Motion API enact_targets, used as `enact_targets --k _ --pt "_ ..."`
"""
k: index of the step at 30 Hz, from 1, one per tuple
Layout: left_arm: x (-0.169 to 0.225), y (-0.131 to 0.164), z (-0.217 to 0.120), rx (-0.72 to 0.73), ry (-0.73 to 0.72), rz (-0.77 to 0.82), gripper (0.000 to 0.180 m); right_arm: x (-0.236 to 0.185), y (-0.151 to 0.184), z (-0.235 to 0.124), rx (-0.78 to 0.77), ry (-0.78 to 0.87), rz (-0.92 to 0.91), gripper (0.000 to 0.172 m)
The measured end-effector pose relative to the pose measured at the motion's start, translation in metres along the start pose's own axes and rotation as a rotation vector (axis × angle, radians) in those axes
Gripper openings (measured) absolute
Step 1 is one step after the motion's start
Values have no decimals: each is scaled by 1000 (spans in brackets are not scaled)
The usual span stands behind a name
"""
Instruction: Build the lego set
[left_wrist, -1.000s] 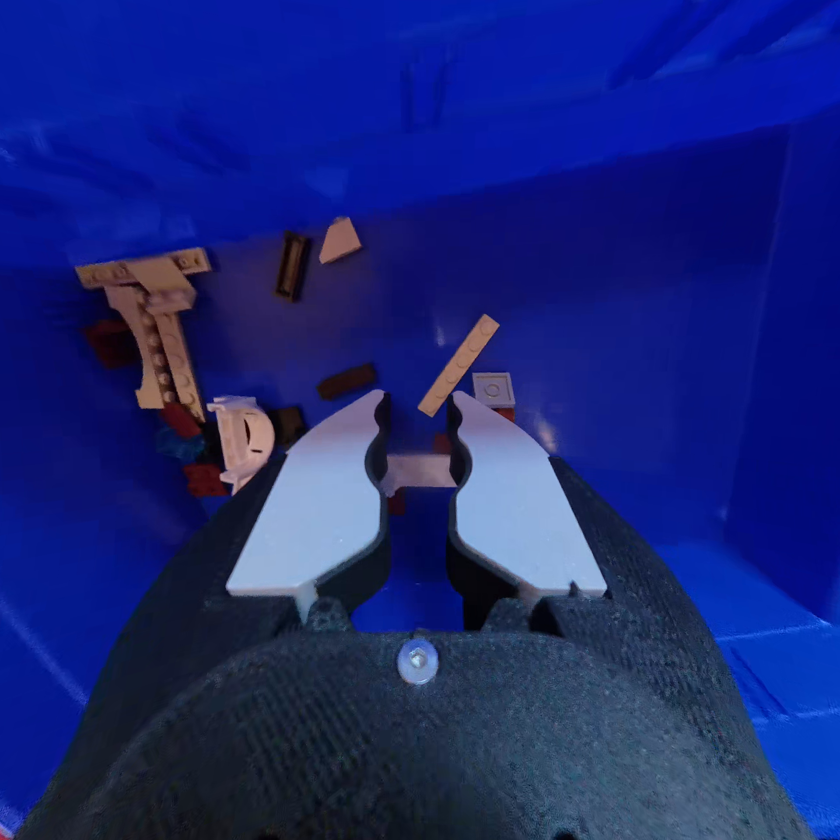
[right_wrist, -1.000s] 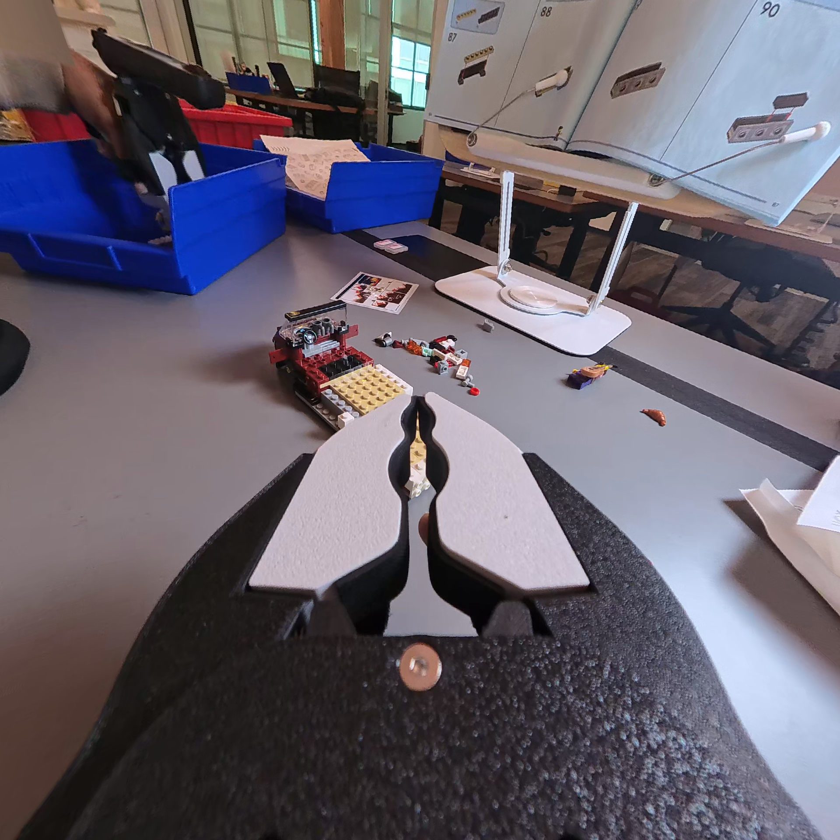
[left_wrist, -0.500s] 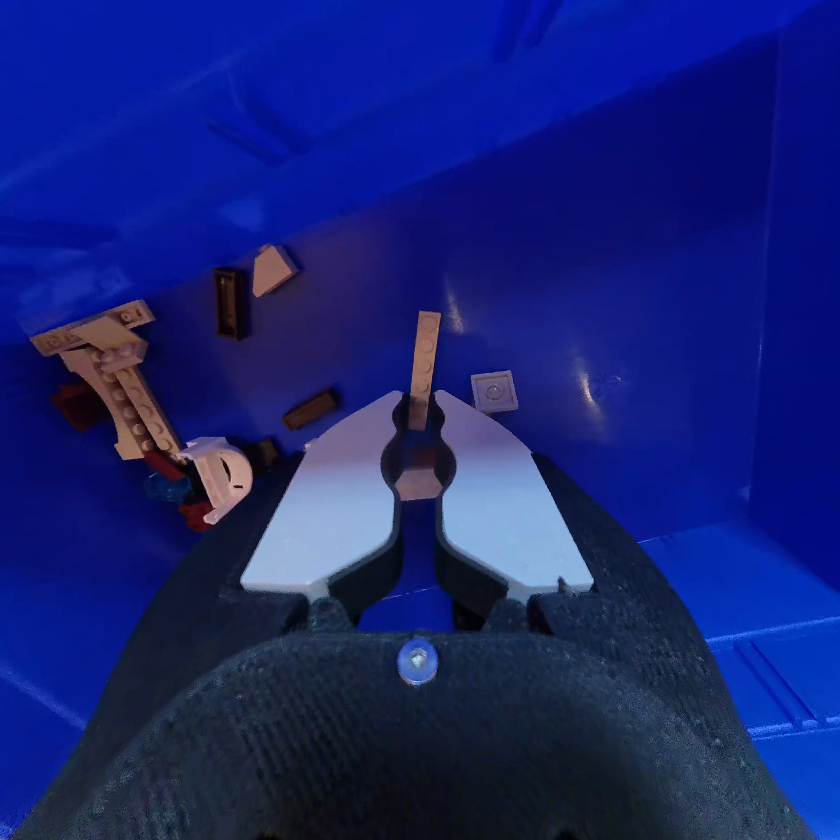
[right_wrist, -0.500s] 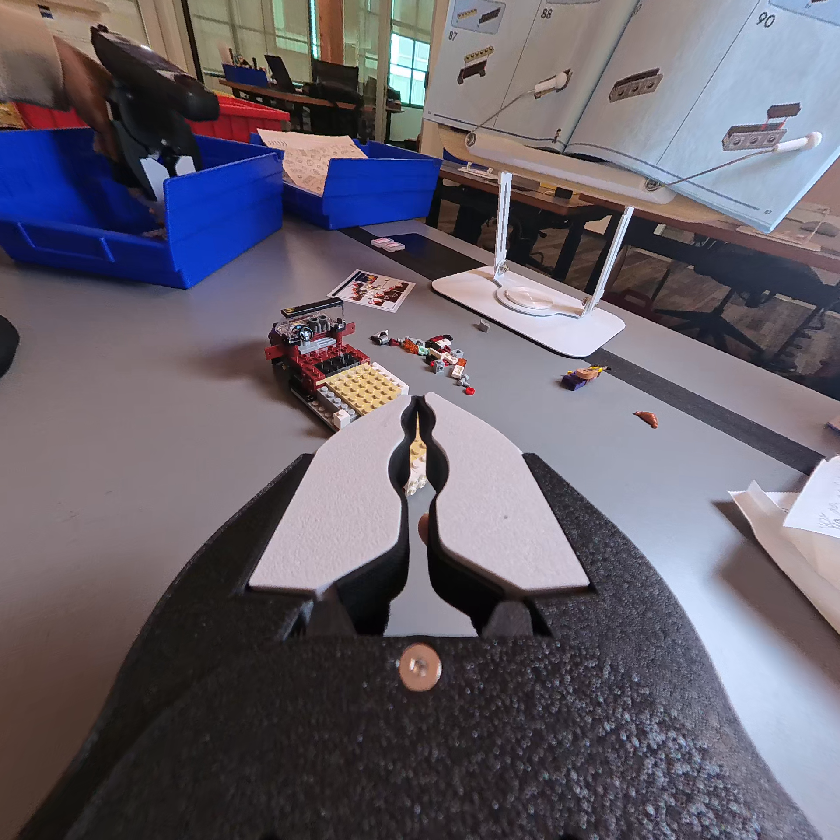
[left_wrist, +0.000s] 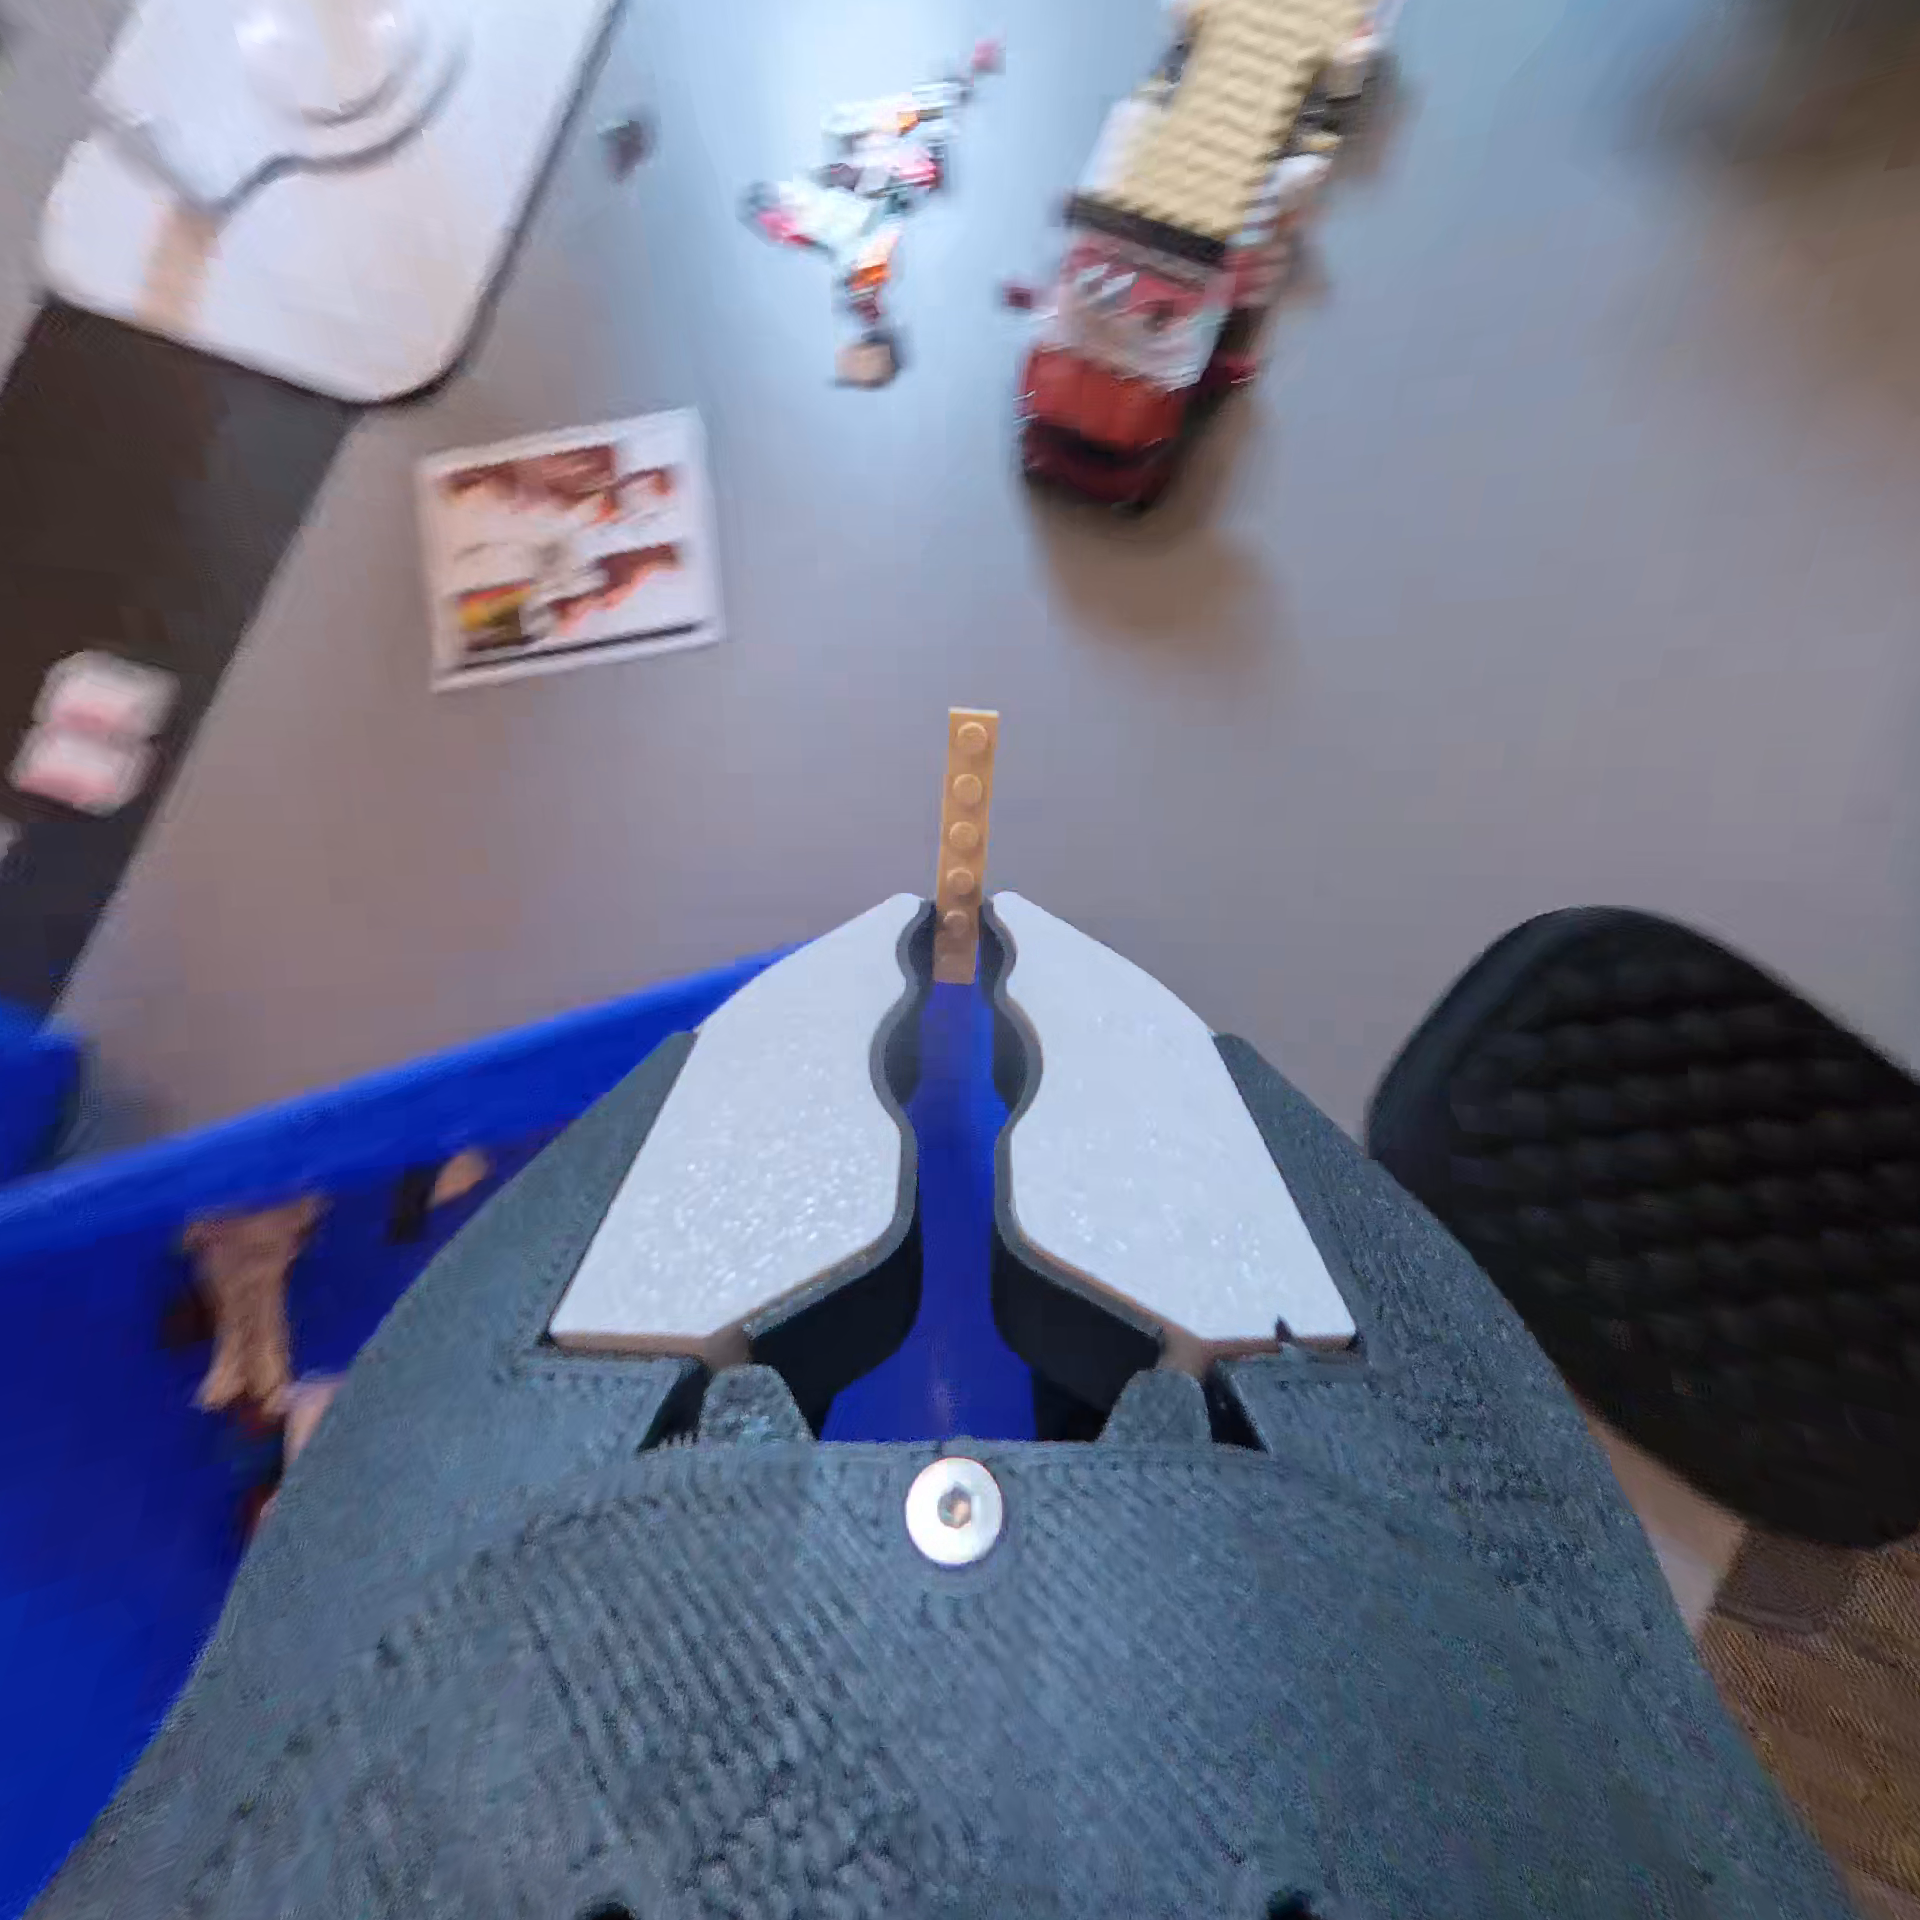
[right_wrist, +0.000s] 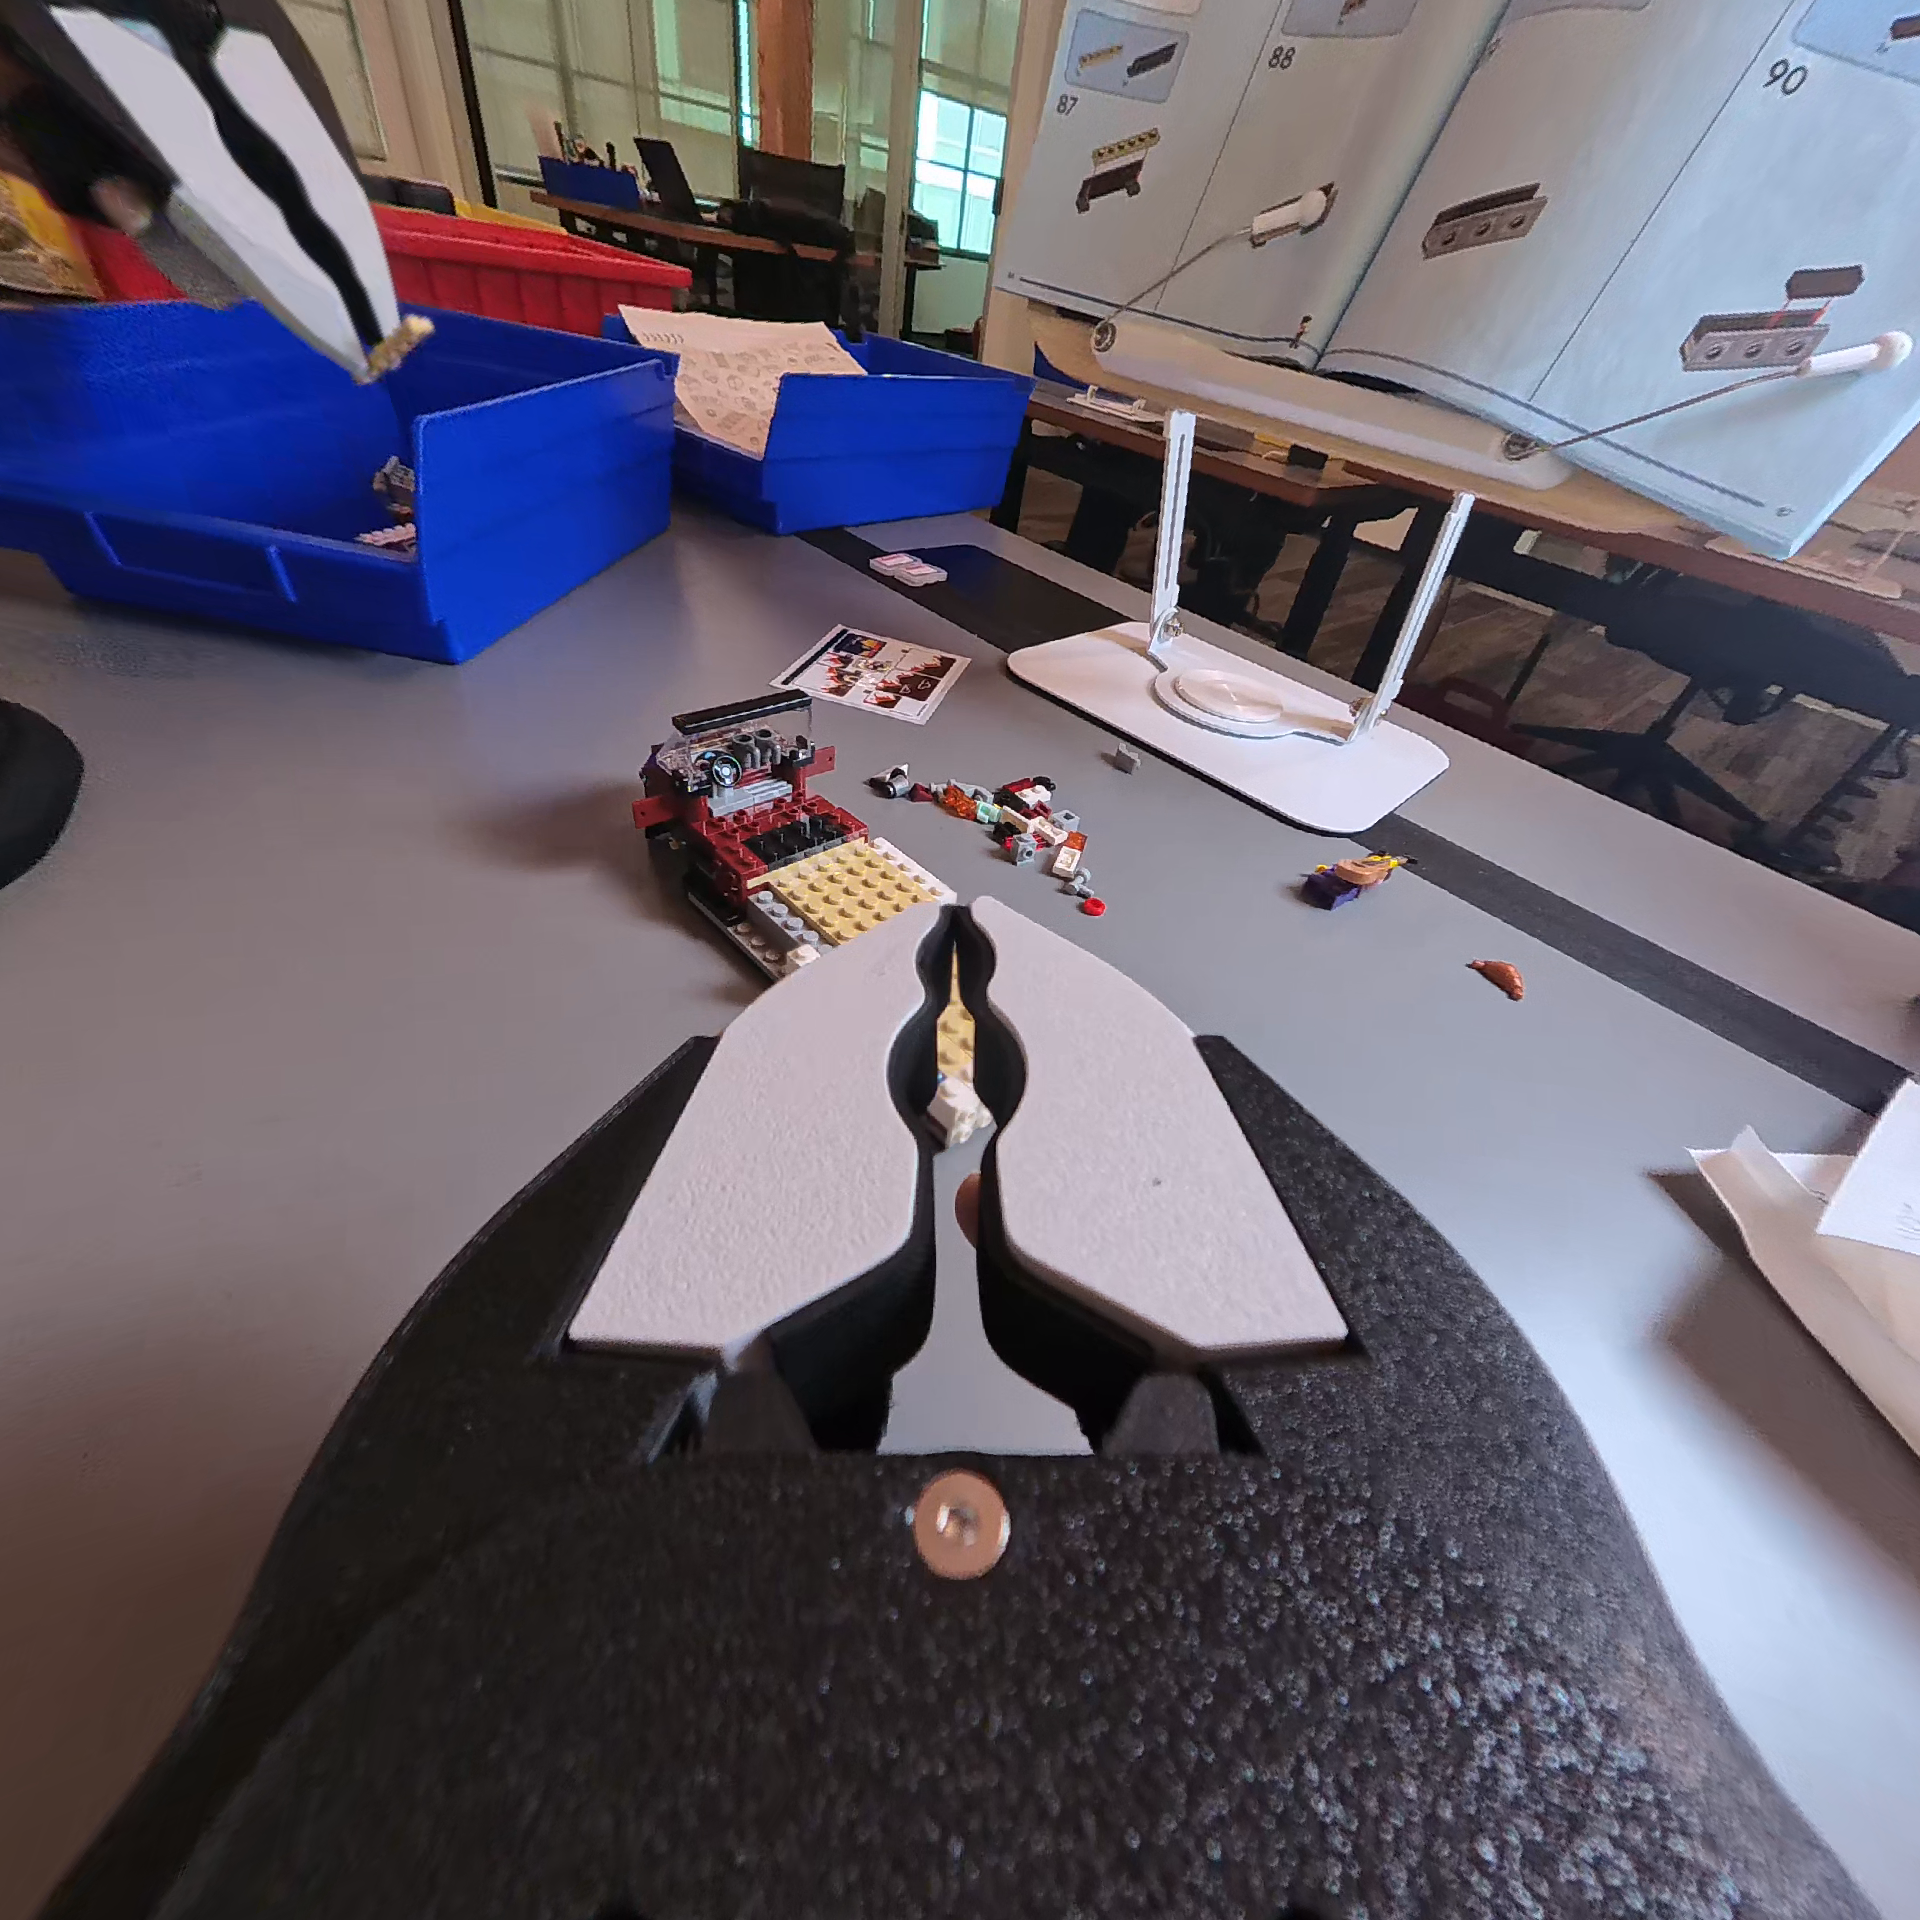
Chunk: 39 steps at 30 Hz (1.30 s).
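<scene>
Carry step, I'd judge: left gripper (left_wrist: 960, 914) pinches tan plate (left_wrist: 966, 821) above blue bin (right_wrist: 499, 499); brick truck (left_wrist: 1164, 343) at 1 o'clock. Right gripper (right_wrist: 960, 920) closed, apparently empty, resting just short of truck. Next calls for stud alignment.

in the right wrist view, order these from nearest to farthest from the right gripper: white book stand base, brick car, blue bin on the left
1. Brick car: just beyond the right gripper, slightly left.
2. White book stand base: farther back, to the right.
3. Blue bin: far left, at the back of the table.

Both wrist cameras overlook the brick vehicle (right_wrist: 769, 831) from opposite sides.
</scene>
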<state>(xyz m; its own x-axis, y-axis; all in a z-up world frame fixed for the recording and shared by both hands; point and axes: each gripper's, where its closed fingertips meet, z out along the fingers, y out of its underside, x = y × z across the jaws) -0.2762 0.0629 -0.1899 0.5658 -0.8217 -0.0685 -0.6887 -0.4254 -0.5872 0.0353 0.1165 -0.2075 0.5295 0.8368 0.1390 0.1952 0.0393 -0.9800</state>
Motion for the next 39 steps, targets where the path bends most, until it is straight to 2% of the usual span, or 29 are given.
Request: enact_targets --k 5,10,16,18,21,25,27,29,31,34,36,39 --pt "104 -33 94 -60 228 130 8 -4 -6 -2 31 14 -30 0" --pt "152 -55 153 -93 359 173 8 12 -20 -12 107 115 -22 4" --pt "167 -67 174 -103 362 216 9 28 -33 -23 168 186 3 13" --pt "167 -70 174 -84 355 221 21 31 -34 -25 173 194 8 16" --pt "160 -81 158 0 333 190 28 31 -34 -25 173 194 12 17" --pt "110 -91 105 144 184 112 27 30 -35 -25 177 185 16 17" --pt "60 -83 63 186 25 44 25 28 -36 -25 179 178 22 17" --pt "0 -63 17 199 -158 -52 21 26 -36 -24 180 169 28 16" --pt "-57 -33 -26 198 -309 -184 16 25 -35 -23 177 163 32 16" --pt "-133 32 -70 92 -507 -350 15 23 -31 -20 161 158 32 16" --pt "-168 74 -81 26 -553 -469 13 22 -28 -18 148 156 29 16" --pt "-200 131 -77 -120 -562 -603 14 21 -24 -15 130 156 26 16"
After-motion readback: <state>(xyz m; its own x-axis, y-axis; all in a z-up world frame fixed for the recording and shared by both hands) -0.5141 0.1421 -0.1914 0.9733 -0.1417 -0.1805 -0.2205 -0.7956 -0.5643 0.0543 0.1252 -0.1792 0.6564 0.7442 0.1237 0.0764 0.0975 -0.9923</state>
